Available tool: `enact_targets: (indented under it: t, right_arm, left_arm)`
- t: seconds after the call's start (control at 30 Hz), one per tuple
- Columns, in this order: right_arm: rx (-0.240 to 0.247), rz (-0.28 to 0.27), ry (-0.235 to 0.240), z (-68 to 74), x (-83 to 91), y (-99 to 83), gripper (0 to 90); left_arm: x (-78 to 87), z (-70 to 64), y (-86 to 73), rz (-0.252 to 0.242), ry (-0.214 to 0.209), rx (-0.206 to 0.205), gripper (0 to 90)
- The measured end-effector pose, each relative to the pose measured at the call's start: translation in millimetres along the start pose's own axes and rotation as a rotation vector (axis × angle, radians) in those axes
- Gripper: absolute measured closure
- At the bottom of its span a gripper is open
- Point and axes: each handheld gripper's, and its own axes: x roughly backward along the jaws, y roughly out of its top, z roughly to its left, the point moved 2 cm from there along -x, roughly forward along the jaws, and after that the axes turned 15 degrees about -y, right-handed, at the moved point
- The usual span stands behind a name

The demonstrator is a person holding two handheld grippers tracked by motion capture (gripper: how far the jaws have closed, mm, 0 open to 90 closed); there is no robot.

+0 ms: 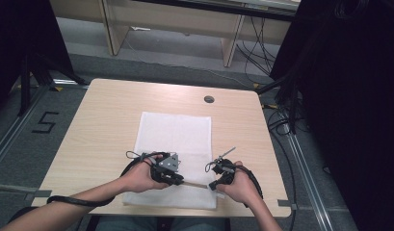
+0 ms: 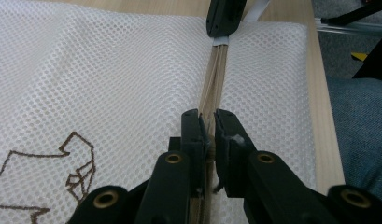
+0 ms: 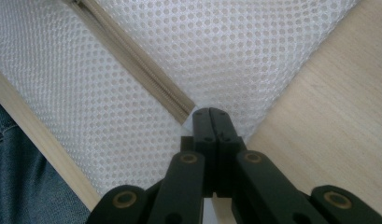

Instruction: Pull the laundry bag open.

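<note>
From the high view I see my left gripper (image 1: 177,179) low over the near edge of a white mesh bag (image 1: 177,132) that lies flat in the middle of the wooden table (image 1: 103,120). In the left gripper view its jaws stand a little apart with the beige zipper (image 2: 215,79) running between them; they seem to pinch the zipper near its tape, though I cannot tell how firmly. A brown line drawing (image 2: 76,168) is printed on the mesh to the left of those jaws. Farther along the zipper, at the top of that view, the other gripper's black jaw sits on the zipper's end.

Moving right, my right gripper (image 1: 215,184) rests at the bag's near right corner. In the right gripper view its jaws are pressed together on the end of the zipper (image 3: 146,74), at the mesh corner, with bare table (image 3: 328,116) beside it.

Beyond the bag, a round grey cable port (image 1: 209,99) sits in the tabletop, well apart from both grippers. Nothing lies between the two grippers but the zipper line itself.
</note>
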Motion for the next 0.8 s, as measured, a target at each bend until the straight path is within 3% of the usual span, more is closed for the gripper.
enact_targets:
  t: [0.23, 0.47, 0.5, 0.57, 0.63, 0.67, 0.8]
  right_arm:
    - [0.002, -0.002, 0.004, -0.6, -0.3, -0.1, 90.0]
    - [0.001, -0.002, 0.002, -0.2, -0.2, -0.1, 90.0]
    - [0.005, -0.004, 0.003, -0.4, -0.2, -0.1, 90.0]
    - [-0.008, 0.003, 0.001, 0.5, 0.3, -0.3, 90.0]
    - [0.009, -0.005, 0.002, -0.6, -0.3, -0.1, 90.0]
    - [0.006, -0.004, 0.003, -0.4, -0.2, -0.1, 90.0]
    - [-0.012, 0.017, 0.0, 1.8, 1.1, 0.1, 90.0]
  left_arm:
    - [4.5, 0.4, -3.4, -0.009, -0.008, 0.013, 82.2]
    - [6.3, -0.5, -5.2, -0.016, -0.009, 0.007, 82.2]
    - [6.8, -0.1, -5.0, -0.013, -0.007, -0.008, 82.2]
    - [6.8, -1.0, -5.3, -0.014, -0.007, 0.003, 82.2]
    - [7.8, 0.0, -5.5, -0.012, -0.011, -0.012, 82.2]
    - [7.9, -0.9, -5.9, -0.025, -0.011, 0.012, 82.2]
    - [8.2, -0.7, -6.4, -0.015, -0.007, 0.002, 82.2]
